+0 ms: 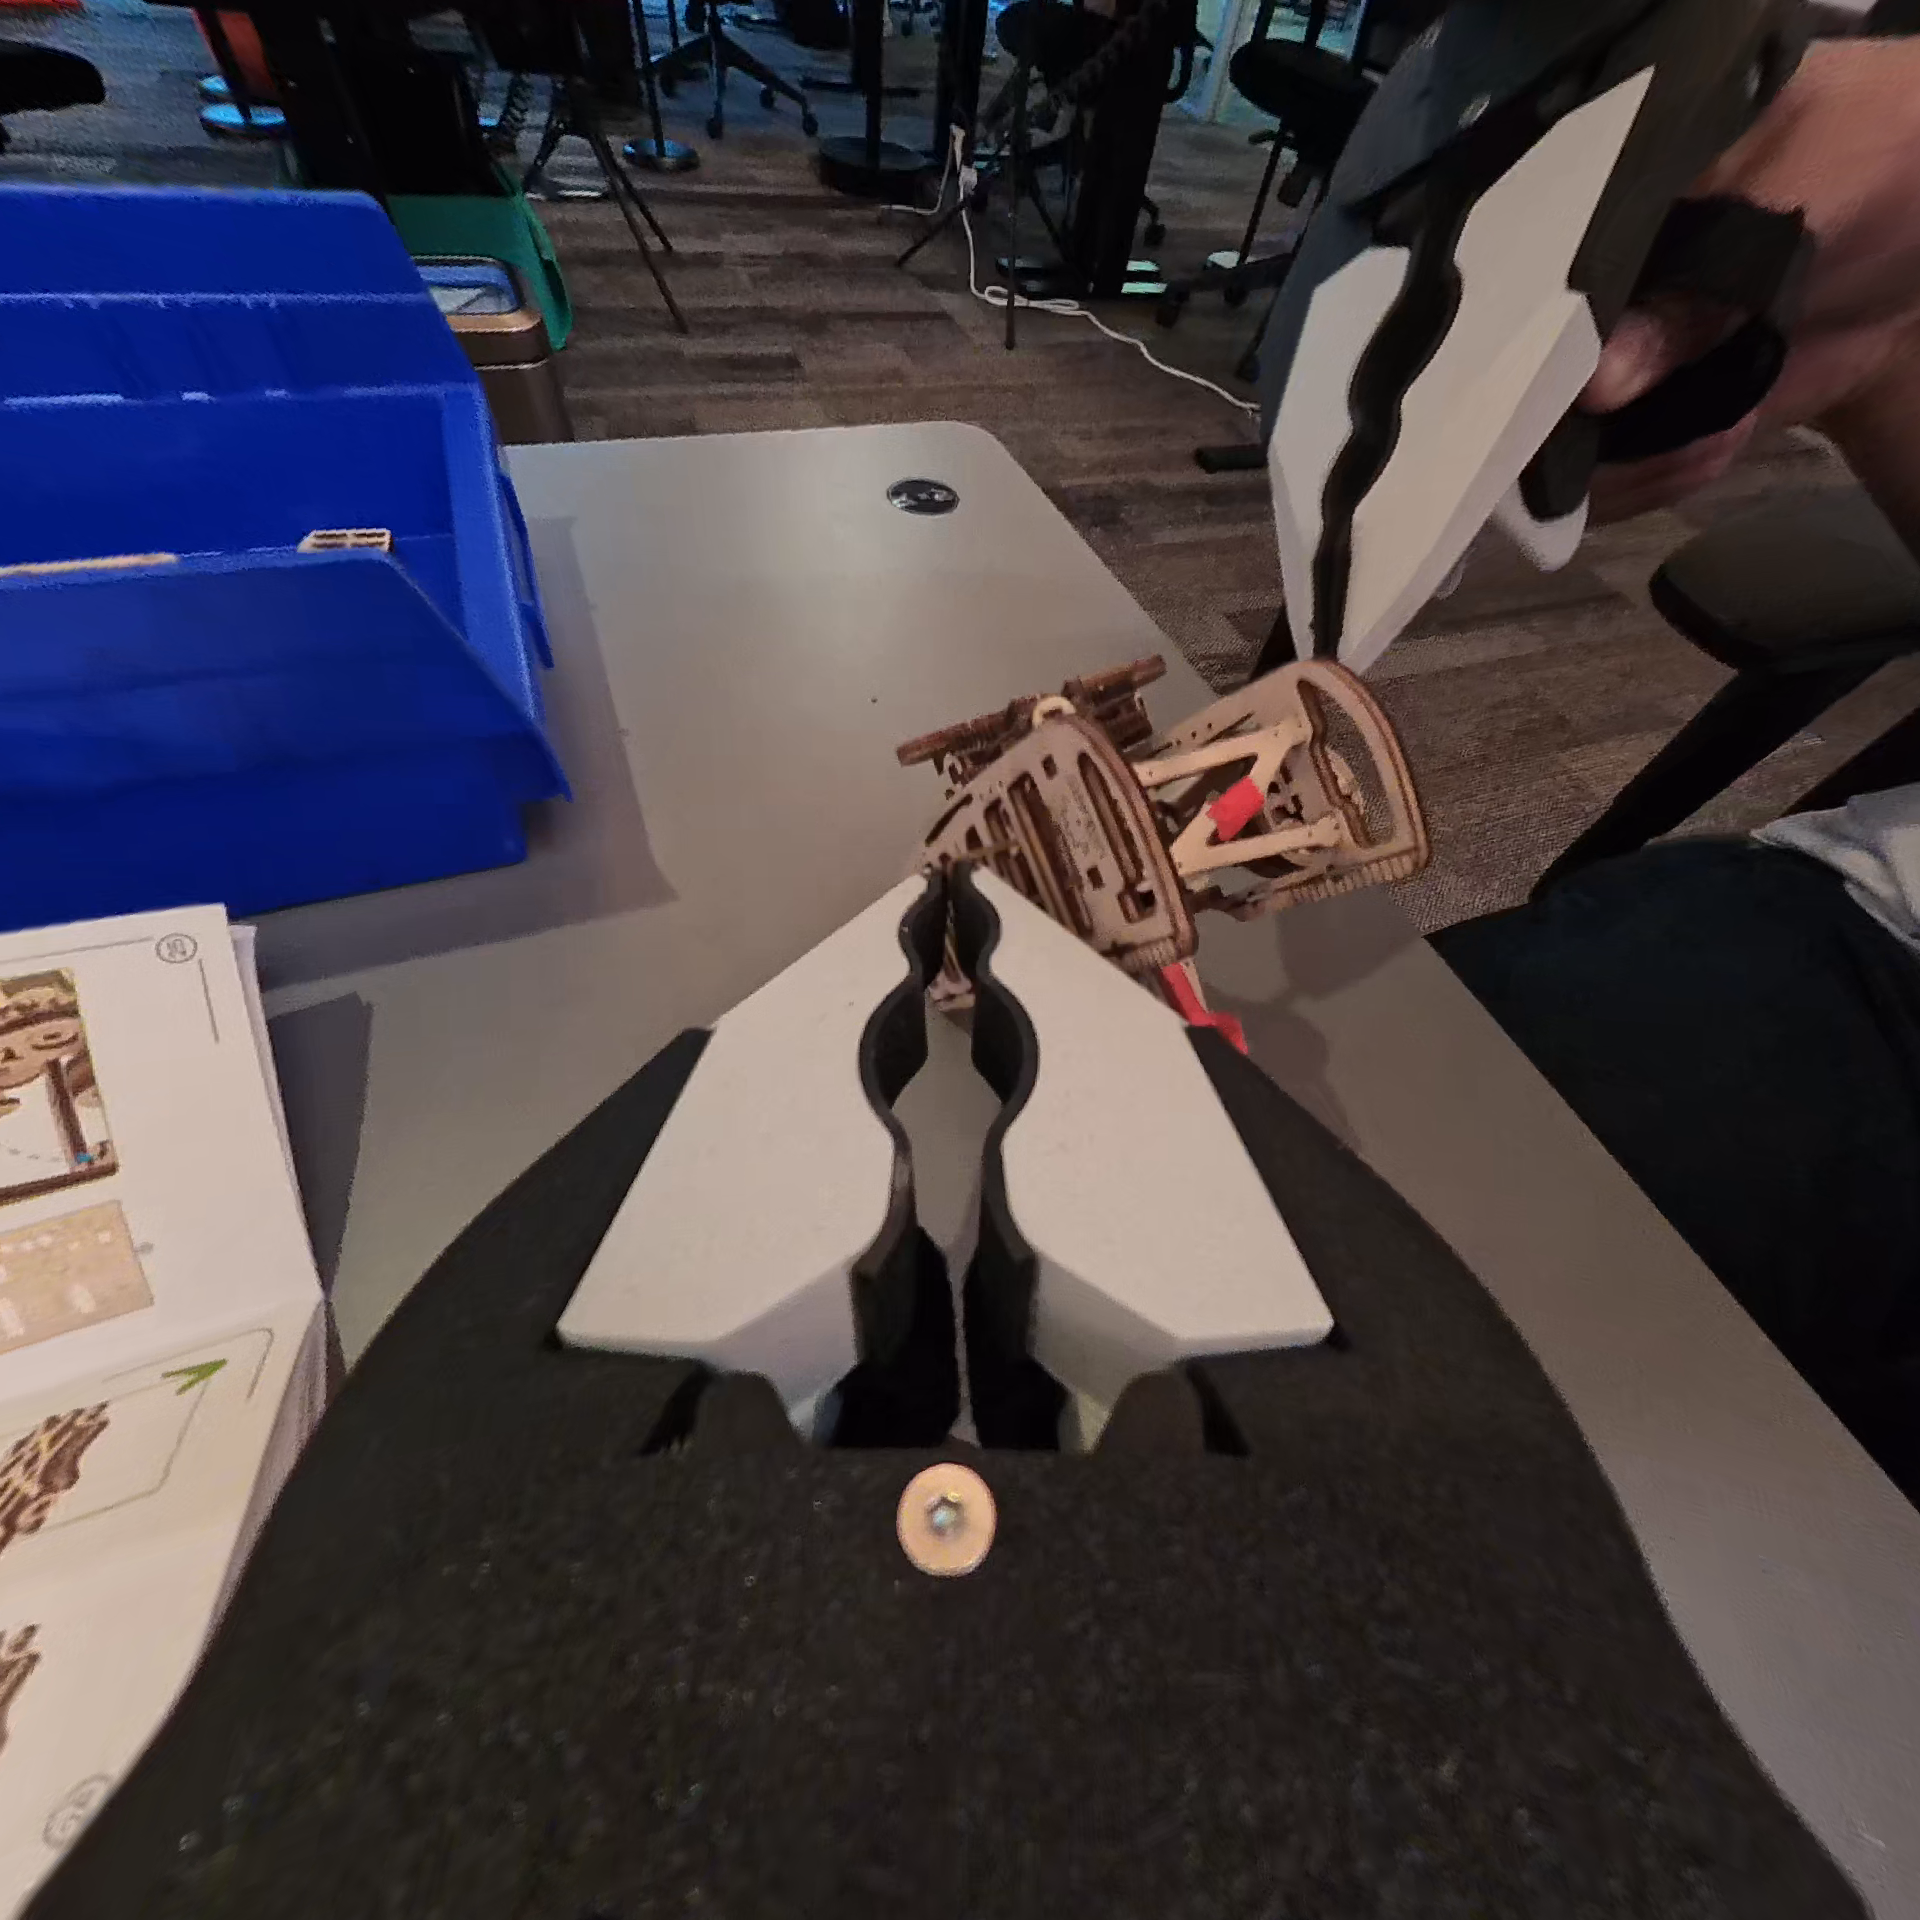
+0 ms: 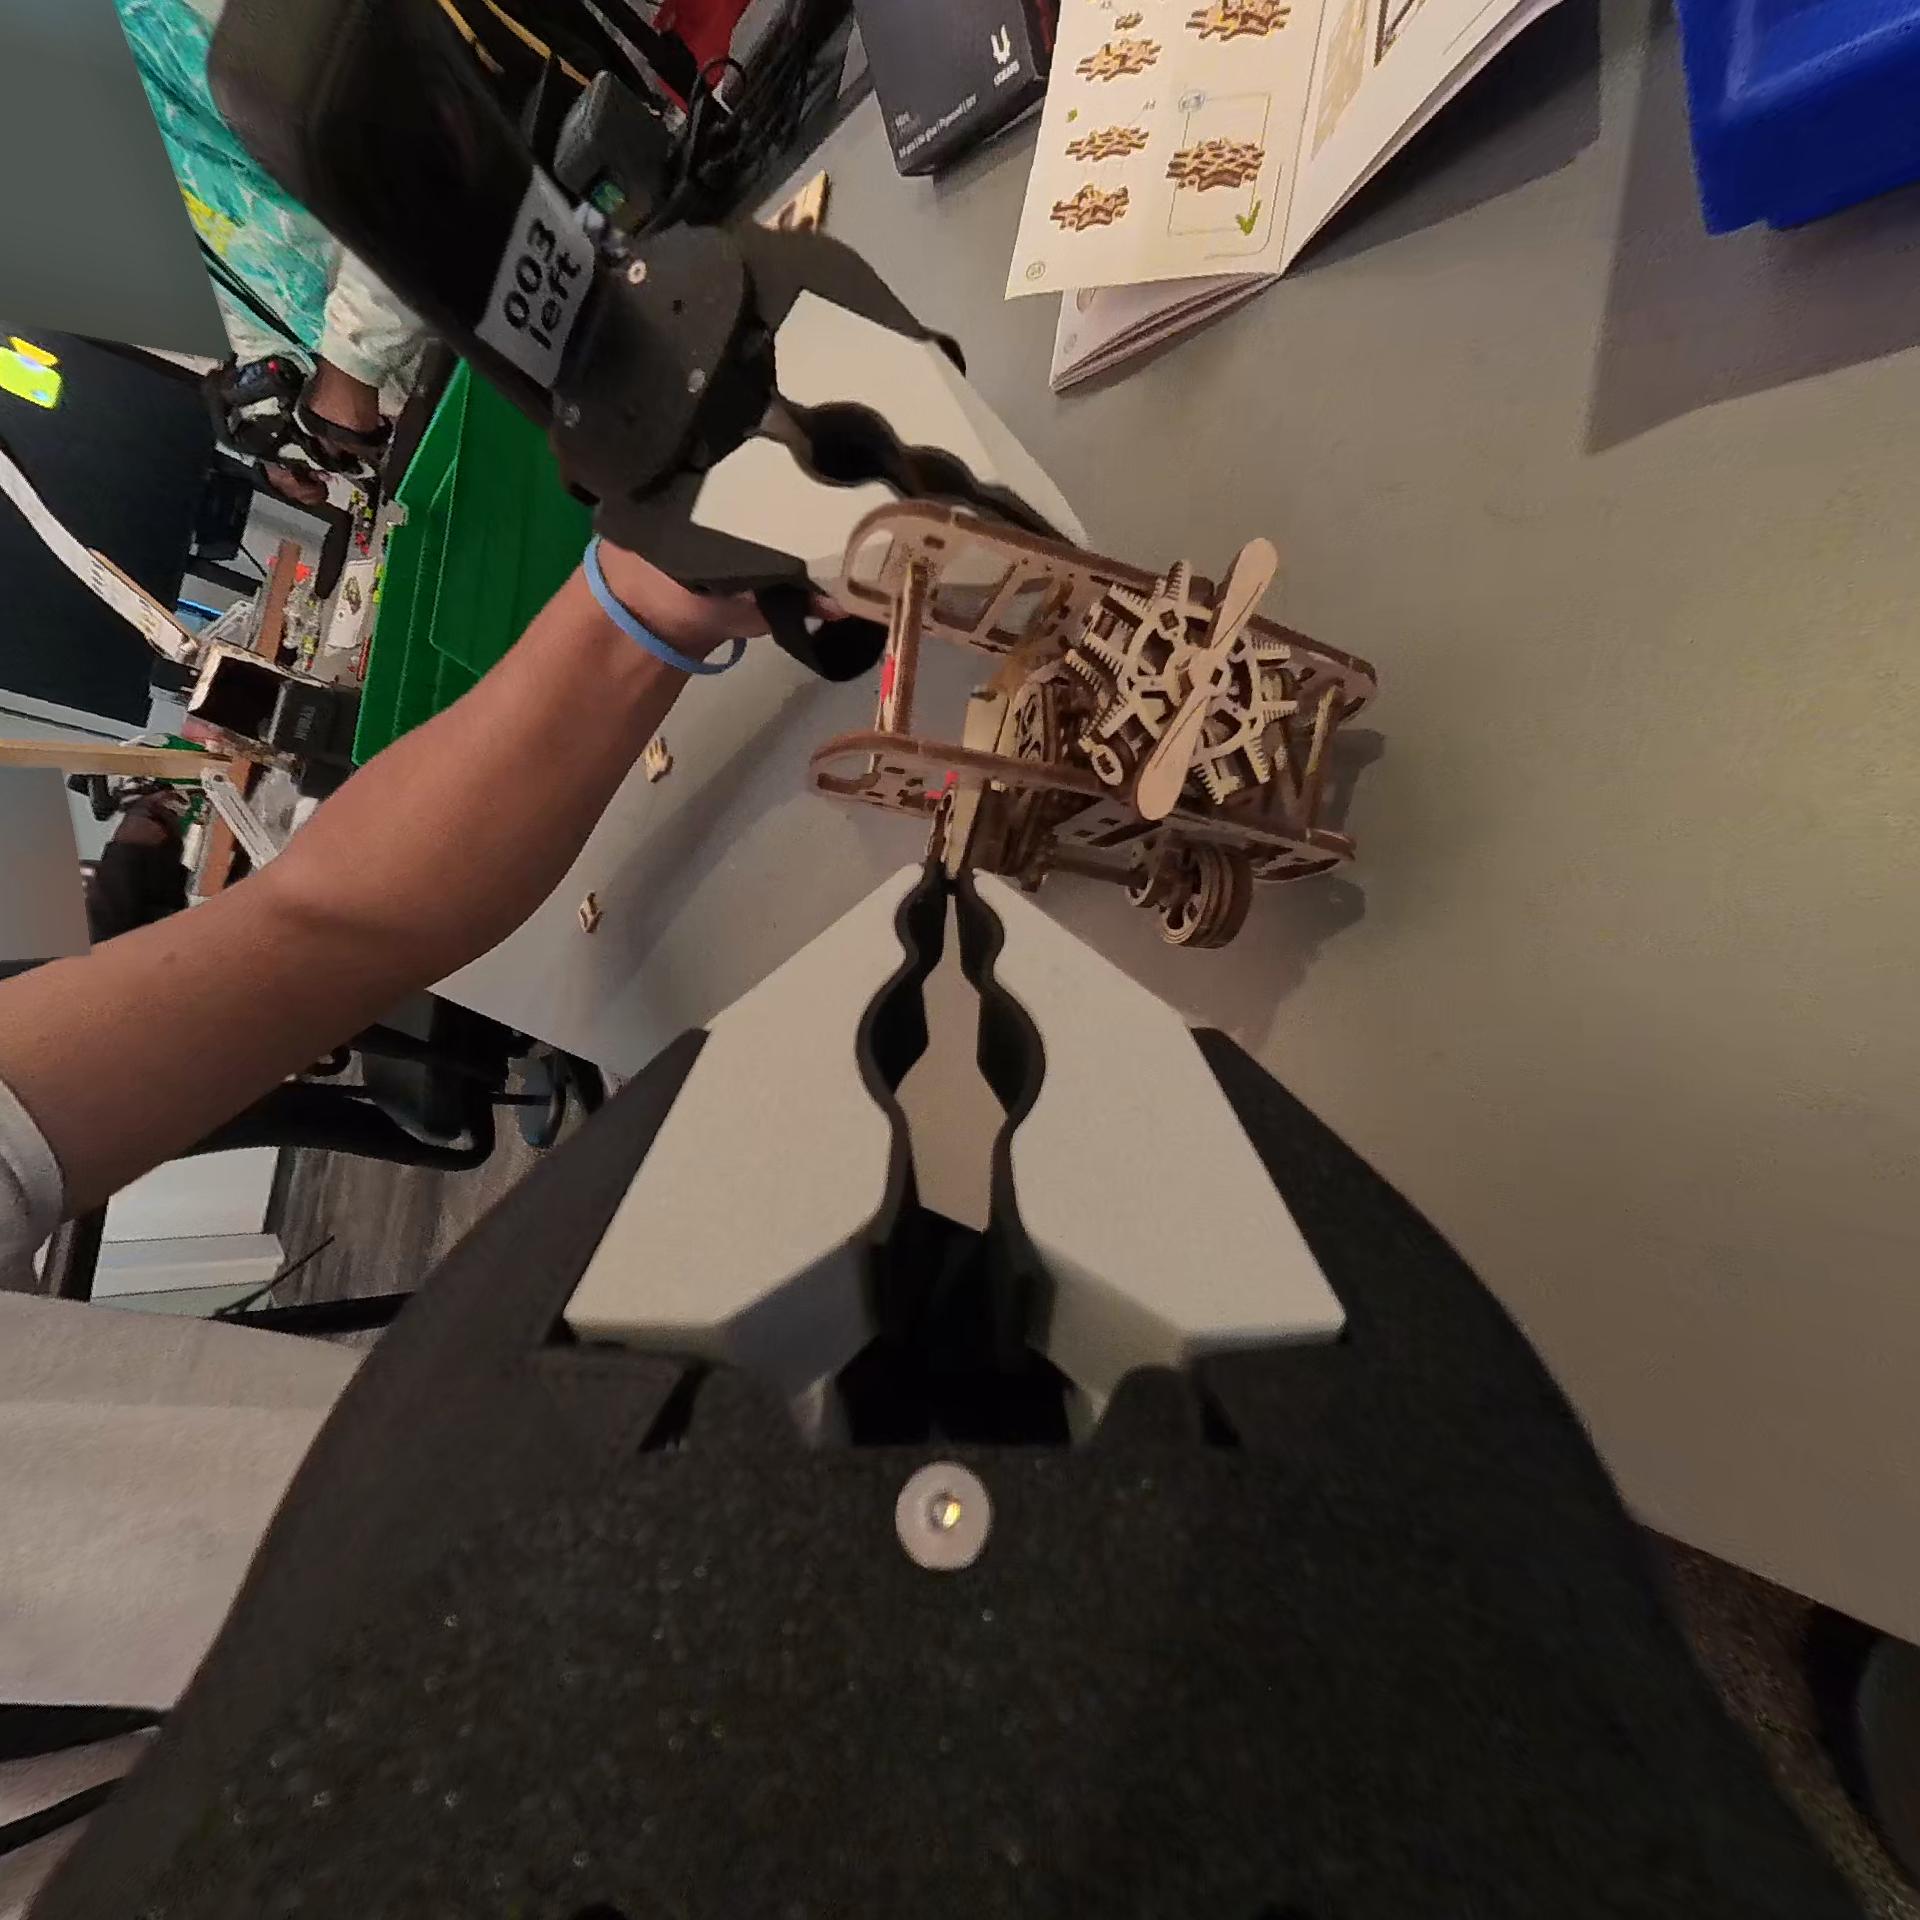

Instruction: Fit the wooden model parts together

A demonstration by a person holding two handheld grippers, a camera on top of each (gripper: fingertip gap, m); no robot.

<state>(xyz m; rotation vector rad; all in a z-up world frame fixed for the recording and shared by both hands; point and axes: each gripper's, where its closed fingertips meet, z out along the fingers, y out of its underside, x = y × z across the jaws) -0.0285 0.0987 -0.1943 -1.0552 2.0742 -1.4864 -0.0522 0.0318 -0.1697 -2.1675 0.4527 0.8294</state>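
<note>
Wooden, laser-cut and pale, the model biplane (image 2: 1101,727) stands on the grey worktop (image 2: 1558,831), and everything else is placed around it. Left of the biplane in the left wrist view sit stacked blue bins (image 1: 260,582), with an open instruction booklet (image 1: 135,1299) in front of them at the near edge. In the right wrist view the booklet (image 2: 1226,177) lies beyond the biplane, a black box (image 2: 945,83) beside it.

The left claw (image 1: 948,883) is closed on the outer end of one wing, its white fingers pinching the thin wooden edge; the right wrist view shows the same left claw (image 2: 935,530) reaching in from the left onto the upper wing tip, with a bare forearm (image 2: 364,862) and a blue wristband behind it.

Between the wings a red piece (image 1: 1231,810) shows among the struts, and another red strip (image 1: 1195,997) pokes out below the near wing.

The right claw (image 2: 951,878) is nearly shut on a thin wooden tab at the lower wing's edge, below the propeller (image 2: 1205,675) and gear cluster. In the left wrist view the right claw (image 1: 1325,649) comes down from above right, its tips touching the biplane's far wing end.

Two small loose wooden bits (image 2: 657,761) lie on the worktop, left of the biplane.
</note>
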